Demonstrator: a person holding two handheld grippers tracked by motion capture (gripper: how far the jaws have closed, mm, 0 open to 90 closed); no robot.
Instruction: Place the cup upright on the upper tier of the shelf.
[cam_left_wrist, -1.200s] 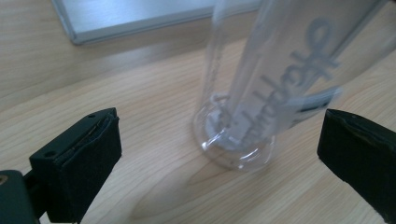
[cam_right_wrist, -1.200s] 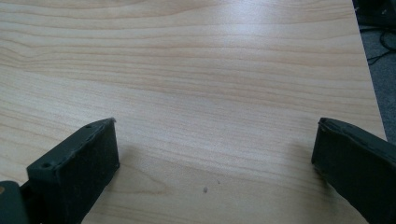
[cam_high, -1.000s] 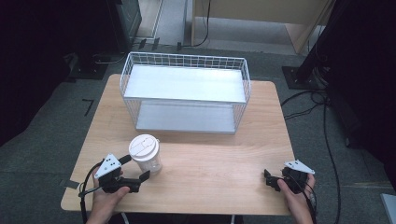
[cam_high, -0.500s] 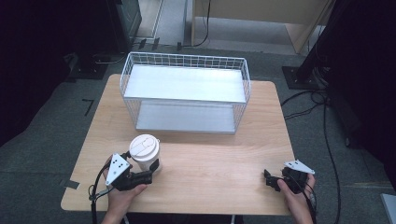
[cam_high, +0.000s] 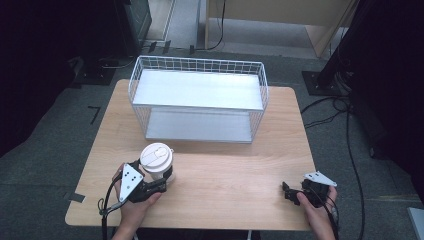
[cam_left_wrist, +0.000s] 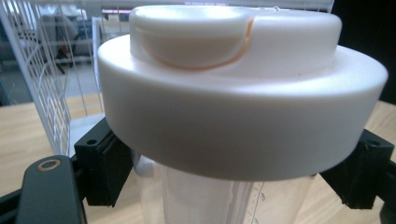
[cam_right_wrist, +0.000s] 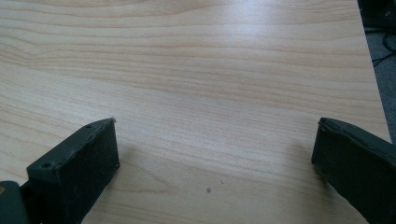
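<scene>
grasp: left gripper (cam_high: 162, 179) jaws just closed, pinching cup (cam_high: 156, 161) | right gripper (cam_high: 290, 192) spread, idle | left: lift; move to wire basket (cam_high: 197, 102)

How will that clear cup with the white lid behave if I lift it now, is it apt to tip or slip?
Probably light: the clear cup looks empty through its wall. It may be top-heavy, since the white lid is wider than the body, so it could tip if bumped. The left gripper clamps just under the lid, whose overhang should catch a slip; the thin wall may flex, so squeeze gently.
</scene>
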